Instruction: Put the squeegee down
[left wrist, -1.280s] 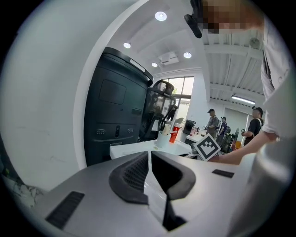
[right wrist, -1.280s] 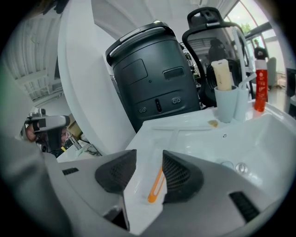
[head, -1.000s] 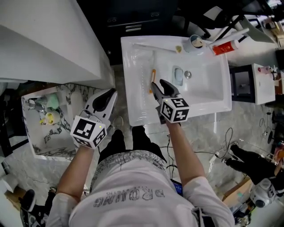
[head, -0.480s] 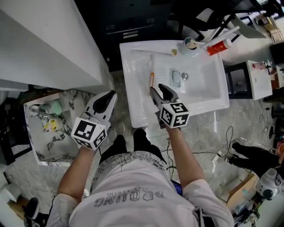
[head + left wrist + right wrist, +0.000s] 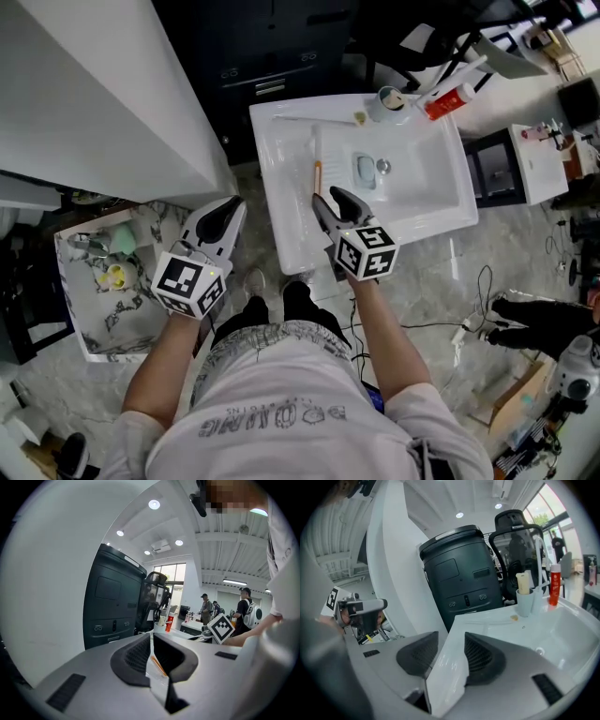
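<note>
The squeegee, with an orange handle and a pale blade, lies along the left side of the white sink. Nothing holds it. My right gripper hovers over the sink's front left part, just short of the handle's near end, open, with only sink surface between its jaws. My left gripper hangs left of the sink over the floor, its jaws almost together and holding nothing. A strip of the orange handle shows through the narrow slit between them.
A cup and a red tube stand on the sink's back rim. A bluish pad lies by the drain. A marble-patterned tray sits on the floor at left, a dark cabinet behind the sink.
My right gripper has drawn back a little toward the sink's front edge, off the squeegee handle. The squeegee stays where it lies. The left gripper has hardly moved.
</note>
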{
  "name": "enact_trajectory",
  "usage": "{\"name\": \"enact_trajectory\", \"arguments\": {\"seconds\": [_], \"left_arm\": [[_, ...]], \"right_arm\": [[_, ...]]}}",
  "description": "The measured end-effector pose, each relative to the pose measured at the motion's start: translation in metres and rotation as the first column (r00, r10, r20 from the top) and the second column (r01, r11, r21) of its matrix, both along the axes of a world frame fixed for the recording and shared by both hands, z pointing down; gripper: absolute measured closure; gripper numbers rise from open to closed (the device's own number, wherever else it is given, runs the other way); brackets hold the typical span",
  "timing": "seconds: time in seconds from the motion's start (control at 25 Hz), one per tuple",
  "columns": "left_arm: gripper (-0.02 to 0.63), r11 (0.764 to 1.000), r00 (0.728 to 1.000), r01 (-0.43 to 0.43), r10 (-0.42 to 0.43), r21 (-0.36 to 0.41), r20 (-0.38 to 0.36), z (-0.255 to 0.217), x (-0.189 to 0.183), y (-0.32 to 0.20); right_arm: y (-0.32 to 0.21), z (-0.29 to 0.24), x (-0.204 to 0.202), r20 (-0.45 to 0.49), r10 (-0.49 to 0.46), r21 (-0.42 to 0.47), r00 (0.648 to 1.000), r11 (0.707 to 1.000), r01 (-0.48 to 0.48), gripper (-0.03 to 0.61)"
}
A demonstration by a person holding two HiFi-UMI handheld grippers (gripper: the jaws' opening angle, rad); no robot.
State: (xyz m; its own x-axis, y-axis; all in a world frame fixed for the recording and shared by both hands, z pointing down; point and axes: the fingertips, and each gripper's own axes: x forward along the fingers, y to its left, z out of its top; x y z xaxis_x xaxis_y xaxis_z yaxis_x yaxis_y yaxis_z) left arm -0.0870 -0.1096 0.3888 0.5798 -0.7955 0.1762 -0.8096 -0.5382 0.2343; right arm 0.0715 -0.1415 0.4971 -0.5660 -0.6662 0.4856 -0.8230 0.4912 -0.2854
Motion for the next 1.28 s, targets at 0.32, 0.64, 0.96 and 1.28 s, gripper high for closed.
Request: {"name": "enact_trajectory", "arguments": {"seconds": [0.32, 0.64, 0.96, 1.28], "left_arm": [[0.577, 1.0, 1.0, -0.016, 0.016, 0.014, 0.004, -0.007, 0.0, 0.004], [0.577, 0.999, 1.0, -0.024, 0.024, 0.023, 0.009, -0.01, 0.0, 0.008], [0.577, 0.999, 0.999, -0.031, 0.031, 0.035, 0.008, -0.016, 0.0, 0.01], [0.577, 0.998, 0.999, -0.033, 0.032, 0.049, 0.011, -0.021, 0.0, 0.006]], "right_arm": [[0.014, -0.014, -0.006, 0.008, -0.006, 0.019, 1.0, 1.0, 0.006, 0.396], [0.025, -0.029, -0.009, 0.013, -0.009, 0.04, 1.0, 0.999, 0.008, 0.427], [0.032, -0.048, -0.014, -0.01, -0.027, 0.082, 1.0, 0.996, 0.027, 0.471], [0.031, -0.063, -0.015, -0.008, -0.023, 0.117, 1.0, 0.993, 0.024, 0.508]]}}
